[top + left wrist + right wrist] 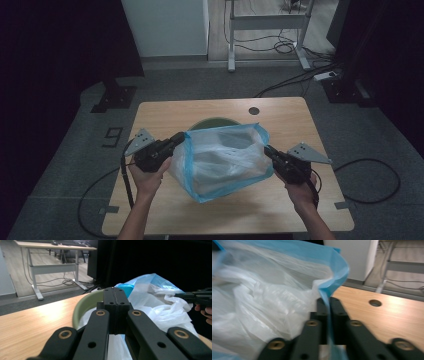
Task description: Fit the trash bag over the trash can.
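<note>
I hold a white plastic bag (225, 160) with a blue rim, stretched between my two tongs above the middle of the wooden bench (165, 112). My left tongs (179, 138) are clenched on the left edge of the bag. My right tongs (266, 150) are clenched on the blue rim at the right side; in the right gripper view the blue strip passes between the closed jaws. Just behind the bag stands a green bowl (212, 122). The bag's lower corner is touching the bench, near me.
</note>
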`<state>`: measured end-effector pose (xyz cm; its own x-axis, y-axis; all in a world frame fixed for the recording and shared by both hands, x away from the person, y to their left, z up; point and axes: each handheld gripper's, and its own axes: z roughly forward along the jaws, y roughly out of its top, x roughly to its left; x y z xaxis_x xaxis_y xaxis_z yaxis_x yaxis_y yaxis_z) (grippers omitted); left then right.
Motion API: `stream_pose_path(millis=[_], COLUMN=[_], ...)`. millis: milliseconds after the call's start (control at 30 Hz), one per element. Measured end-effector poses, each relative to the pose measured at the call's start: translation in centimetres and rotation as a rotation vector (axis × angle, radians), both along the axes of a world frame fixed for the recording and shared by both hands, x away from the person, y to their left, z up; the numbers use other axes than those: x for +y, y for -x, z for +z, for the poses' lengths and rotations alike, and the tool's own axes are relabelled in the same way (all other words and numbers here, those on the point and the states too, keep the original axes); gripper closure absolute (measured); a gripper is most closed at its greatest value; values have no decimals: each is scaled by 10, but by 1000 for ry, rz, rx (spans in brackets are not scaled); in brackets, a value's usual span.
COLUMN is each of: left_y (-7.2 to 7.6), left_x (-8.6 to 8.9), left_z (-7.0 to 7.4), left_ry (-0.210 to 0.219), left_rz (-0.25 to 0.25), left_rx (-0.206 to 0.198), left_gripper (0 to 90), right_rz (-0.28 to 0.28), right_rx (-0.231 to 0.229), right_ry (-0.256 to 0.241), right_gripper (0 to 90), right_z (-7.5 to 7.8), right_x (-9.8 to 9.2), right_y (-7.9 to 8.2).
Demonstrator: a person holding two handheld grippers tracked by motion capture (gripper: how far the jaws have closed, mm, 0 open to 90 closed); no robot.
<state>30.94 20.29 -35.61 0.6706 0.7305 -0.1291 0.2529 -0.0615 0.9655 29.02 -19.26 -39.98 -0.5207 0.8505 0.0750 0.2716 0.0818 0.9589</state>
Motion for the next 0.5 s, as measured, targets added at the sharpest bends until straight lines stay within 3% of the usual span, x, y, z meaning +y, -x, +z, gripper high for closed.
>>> stream_pose_path(millis=[367, 500], left_y=[-19, -30], left_x=[17, 20], left_z=[5, 3], left_ry=[19, 24], left_rz=[78, 96], left_rx=[2, 21], left_gripper=[898, 898], right_rz=[-92, -107], right_rx=[-37, -50], right_ry=[41, 57], right_gripper=[887, 887], right_z=[19, 22], right_x=[2, 5], right_y=[-36, -50])
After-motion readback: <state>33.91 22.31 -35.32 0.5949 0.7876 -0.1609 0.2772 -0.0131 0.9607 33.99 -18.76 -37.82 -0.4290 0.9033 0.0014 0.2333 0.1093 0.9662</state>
